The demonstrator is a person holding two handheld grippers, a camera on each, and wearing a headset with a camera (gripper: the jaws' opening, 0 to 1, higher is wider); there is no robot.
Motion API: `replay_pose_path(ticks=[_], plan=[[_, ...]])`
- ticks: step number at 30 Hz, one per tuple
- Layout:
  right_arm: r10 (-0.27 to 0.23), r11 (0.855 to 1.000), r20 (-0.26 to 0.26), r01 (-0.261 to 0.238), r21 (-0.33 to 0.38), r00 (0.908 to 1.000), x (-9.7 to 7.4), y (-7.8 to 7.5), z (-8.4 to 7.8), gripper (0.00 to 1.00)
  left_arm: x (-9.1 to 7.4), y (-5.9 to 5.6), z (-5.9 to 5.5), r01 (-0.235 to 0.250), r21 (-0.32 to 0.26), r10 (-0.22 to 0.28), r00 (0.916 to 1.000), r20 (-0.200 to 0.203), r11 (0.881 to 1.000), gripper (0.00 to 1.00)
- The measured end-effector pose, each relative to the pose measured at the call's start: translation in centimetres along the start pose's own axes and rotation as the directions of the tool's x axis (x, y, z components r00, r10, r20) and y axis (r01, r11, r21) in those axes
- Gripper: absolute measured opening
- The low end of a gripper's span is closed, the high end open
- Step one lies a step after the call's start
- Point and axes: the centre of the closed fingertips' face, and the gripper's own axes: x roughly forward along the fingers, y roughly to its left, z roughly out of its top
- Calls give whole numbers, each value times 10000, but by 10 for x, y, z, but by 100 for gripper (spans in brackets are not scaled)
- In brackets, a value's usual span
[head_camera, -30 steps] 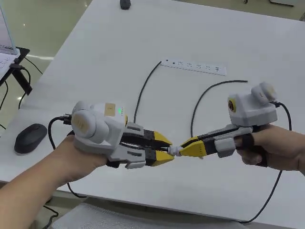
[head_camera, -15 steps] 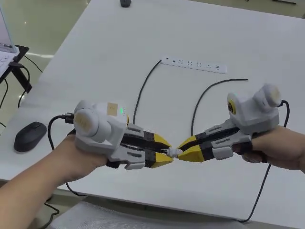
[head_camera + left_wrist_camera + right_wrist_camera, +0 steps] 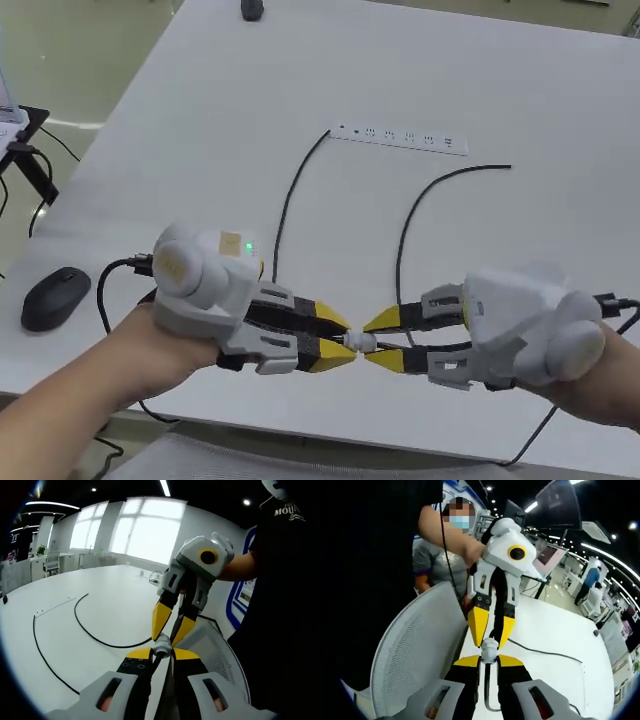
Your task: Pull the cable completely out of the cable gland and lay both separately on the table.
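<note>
Cable gland [image 3: 161, 647]: a small pale fitting held in the air over the near edge of the counter [image 3: 500, 80], between the tips of both grippers.
Cable [image 3: 400, 250]: thin and black. It leaves the gland on the right gripper's side and trails back over the counter in a loose curve, with its far end lying near the power strip [image 3: 400, 140].
Left gripper [image 3: 346, 341]: its fingers [image 3: 138, 654] are closed to the gland's width and press on its two sides.
Right gripper [image 3: 370, 342]: its fingers [image 3: 512, 661] are drawn in around the gland's other end, where the cable comes out. I cannot tell whether they pinch the gland, the cable or nothing.
Gland, handling: probably light, hard and smooth (so apt to twist or slip out of a light pinch). It is best held across its widest part.
Cable, handling: limp and light, with a jacket that should give fair grip. The gland's seal probably drags on it, so grip it just beside the gland and pull straight along the axis.
</note>
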Motion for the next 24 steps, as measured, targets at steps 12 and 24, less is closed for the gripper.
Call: replay_pose_path(ticks=[12,24], plan=[[34,9844,519,-124,1753,9986,-3,-7,7,9,-1,-2,4,-98,626,94,9999,69,9980,15],[1493,4951,3833,-4045,7690,9115,-19,-17,7,16,-3,-8,10,-220,1706,214,9998,54,9851,15]])
